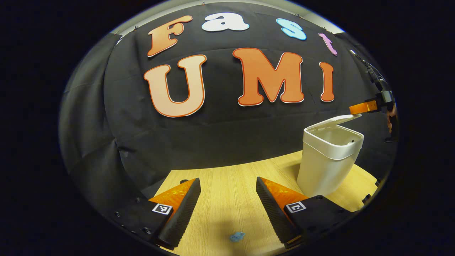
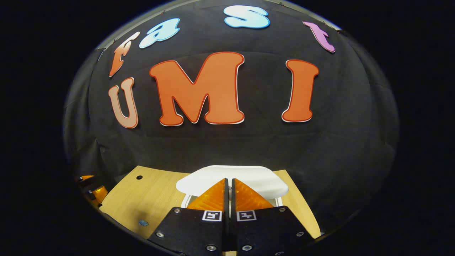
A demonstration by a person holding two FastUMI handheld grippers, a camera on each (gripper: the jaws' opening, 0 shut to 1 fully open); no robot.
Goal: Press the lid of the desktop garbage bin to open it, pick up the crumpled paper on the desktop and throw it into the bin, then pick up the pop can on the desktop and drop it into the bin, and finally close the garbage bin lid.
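At the left of the wooden desktop (image 1: 227, 188), the left gripper (image 1: 228, 190) is hanging with its fingers spread wide and nothing between them, low over bare wood. A small blue scrap (image 1: 236, 236) is lying on the desktop between and just below those fingers; what it is cannot be told. Farther right, the white garbage bin (image 1: 328, 167) is standing upright near the desktop's far right edge, its lid (image 1: 336, 120) tilting partway up over the mouth. At the lid's raised edge the right gripper (image 1: 356, 108) is reaching in from the right, its tip at or just beside the lid. In the right gripper view, that gripper (image 2: 229, 185) is showing its fingers pressed together with nothing between them, poised just above the lid (image 2: 249, 179).

The bin is looking like thin, light plastic, so it could slide or tip under a sideways push; the lid is probably best pressed straight down near its front edge with the closed fingertips. The crumpled paper and pop can cannot be located from here.
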